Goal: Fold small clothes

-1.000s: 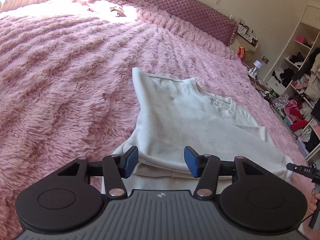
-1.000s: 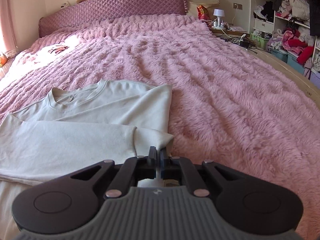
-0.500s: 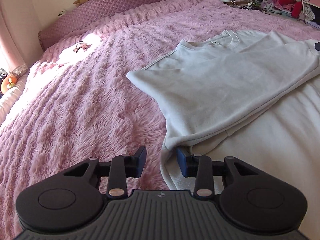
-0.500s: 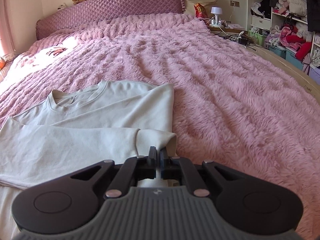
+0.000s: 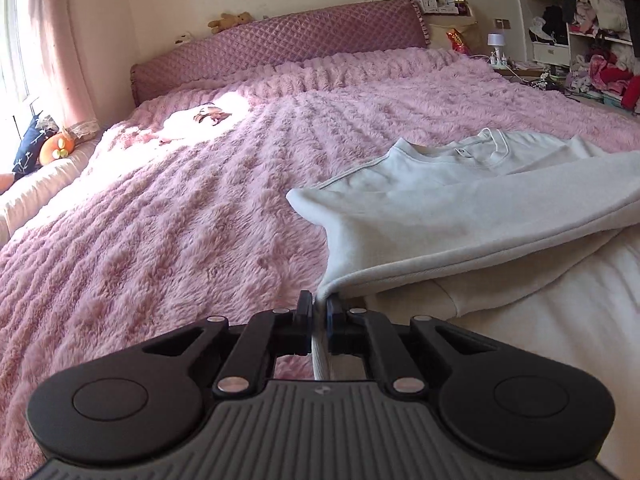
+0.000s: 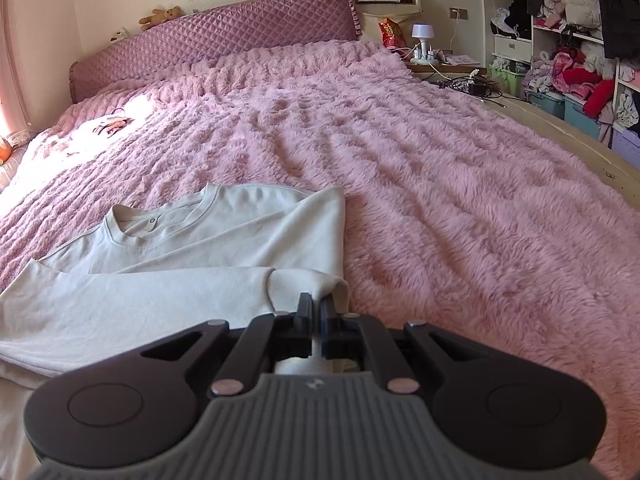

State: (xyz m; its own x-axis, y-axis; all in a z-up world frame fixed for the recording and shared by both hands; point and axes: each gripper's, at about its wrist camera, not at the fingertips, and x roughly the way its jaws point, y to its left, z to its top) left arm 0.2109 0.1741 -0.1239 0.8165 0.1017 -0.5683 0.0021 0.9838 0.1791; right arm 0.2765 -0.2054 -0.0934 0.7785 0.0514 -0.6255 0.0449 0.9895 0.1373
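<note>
A cream long-sleeved shirt (image 5: pixel 460 216) lies flat on the pink fluffy bedspread (image 5: pixel 180 240), collar toward the headboard, with one sleeve folded across its body. My left gripper (image 5: pixel 319 304) is closing its jaws on the shirt's near left edge, and the fabric is pinched between the blue pads. In the right wrist view the shirt (image 6: pixel 180 280) fills the lower left. There my right gripper (image 6: pixel 319 304) is shut on cloth at the shirt's near right corner, just under the folded sleeve's cuff (image 6: pixel 316 280).
The quilted purple headboard (image 6: pixel 224 36) with a teddy bear (image 6: pixel 160 16) is at the far end. A nightstand with a lamp (image 6: pixel 423 34) and shelves of clothes (image 6: pixel 572 64) stand to the right. A small dark item (image 5: pixel 210 114) lies in the sunlit patch.
The left gripper rolled and shifted to the shirt's left edge, then its jaws went from wide open to closed on the fabric. The right gripper stayed shut on its corner.
</note>
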